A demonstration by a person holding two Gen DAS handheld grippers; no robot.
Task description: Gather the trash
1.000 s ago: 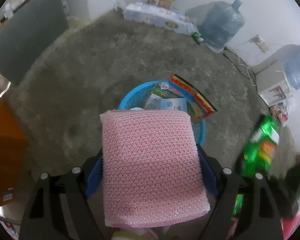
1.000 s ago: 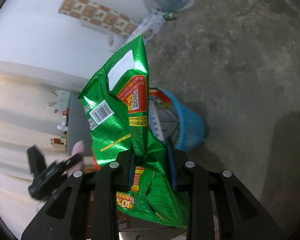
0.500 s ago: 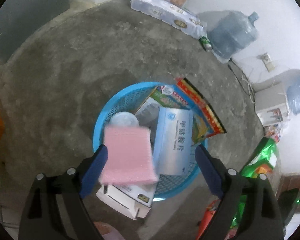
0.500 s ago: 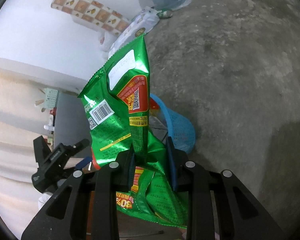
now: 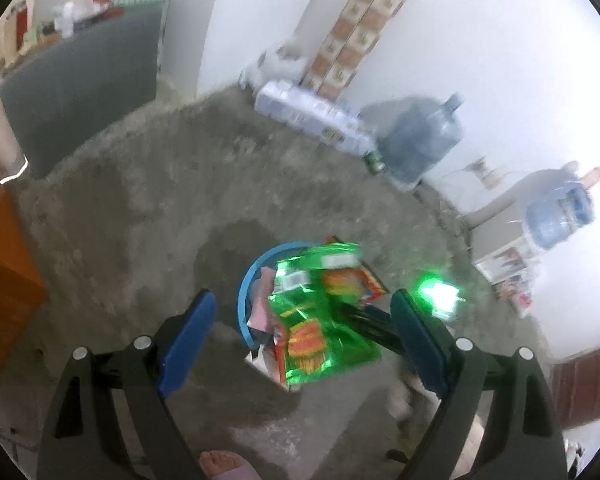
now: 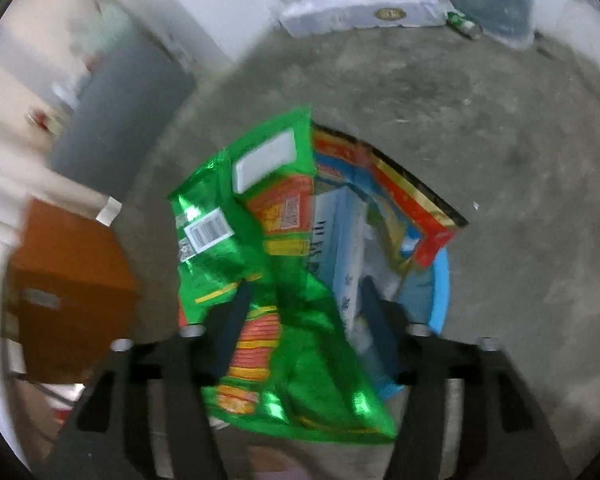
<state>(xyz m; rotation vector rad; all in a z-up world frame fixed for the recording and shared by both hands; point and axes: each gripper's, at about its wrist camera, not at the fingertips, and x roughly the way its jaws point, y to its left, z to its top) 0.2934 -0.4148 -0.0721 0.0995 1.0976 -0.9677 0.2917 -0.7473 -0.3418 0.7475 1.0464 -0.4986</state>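
Note:
A blue basket (image 5: 246,280) stands on the grey concrete floor, holding a pink sponge (image 5: 260,300), a blue-and-white box (image 6: 340,240) and a red packet (image 6: 416,200). A crumpled green snack bag (image 6: 260,240) hangs over the basket (image 6: 440,280) between the jaws of my right gripper (image 6: 306,300). Those jaws are opening, and their pads stand off the bag's sides. My left gripper (image 5: 302,300) is open and empty, raised above the basket's near side. In the left wrist view the green bag (image 5: 320,320) covers most of the basket.
Two water jugs (image 5: 420,144) (image 5: 556,216), a pack of paper rolls (image 5: 312,116) and a green can (image 5: 374,160) line the far wall. An orange-brown cabinet (image 5: 0,260) stands at the left. A person's bare foot (image 5: 224,464) is at the bottom edge.
The pink sponge left my left gripper and dropped into the basket, and that gripper rose. My right gripper swung the green bag over the basket, and its jaws widened.

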